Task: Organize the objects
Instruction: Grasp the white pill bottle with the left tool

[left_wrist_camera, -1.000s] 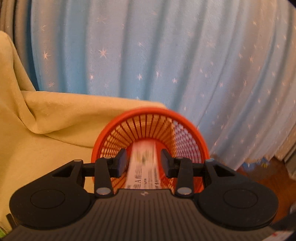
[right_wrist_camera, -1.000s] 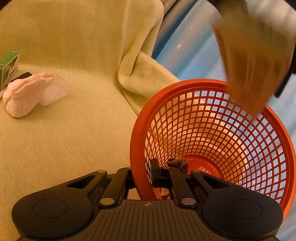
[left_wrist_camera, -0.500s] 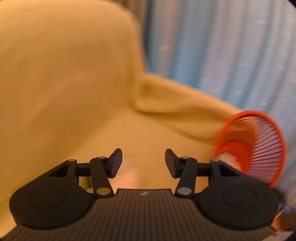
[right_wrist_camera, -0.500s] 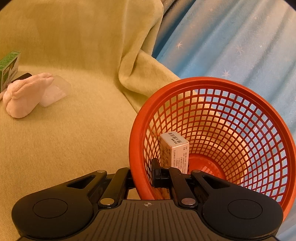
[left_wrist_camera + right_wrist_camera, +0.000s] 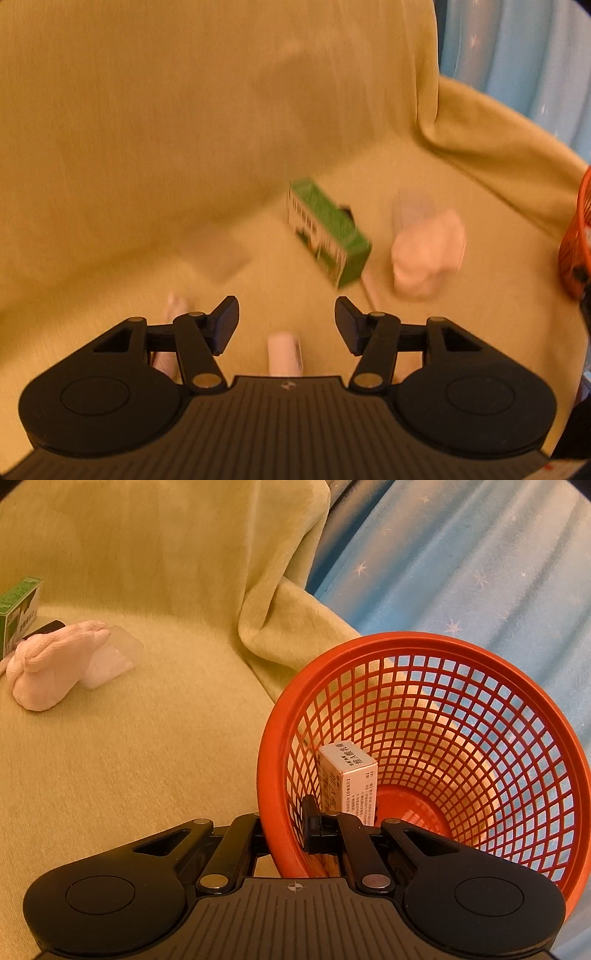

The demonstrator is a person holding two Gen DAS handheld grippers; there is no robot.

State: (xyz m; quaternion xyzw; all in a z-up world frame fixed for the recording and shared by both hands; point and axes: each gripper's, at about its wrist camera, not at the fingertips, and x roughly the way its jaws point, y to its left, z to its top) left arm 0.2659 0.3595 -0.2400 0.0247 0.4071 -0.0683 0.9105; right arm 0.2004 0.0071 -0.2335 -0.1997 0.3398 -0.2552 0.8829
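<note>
- The right tool (image 5: 284,825) is clamped on the red basket (image 5: 461,716) rim, apparently steadying it tilted so items can drop in; a white box (image 5: 349,782) already lies inside.
- The left tool (image 5: 286,321), jaws apart and just opening, nothing between them, faces the green box (image 5: 328,230) and pink cloth bundle (image 5: 424,254) left of the basket on the sofa (image 5: 147,129), likely next pickups.

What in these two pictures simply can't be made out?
- Left wrist view: the print on the green box is lost to motion blur.
- Left wrist view: the pale tube-like thing is half hidden behind the gripper body.
- Right wrist view: the green box is cut off by the left edge.
- Right wrist view: the dark object behind the white cloth bundle is mostly covered.
- Right wrist view: the white carton in the orange basket has lettering too small to read.
</note>
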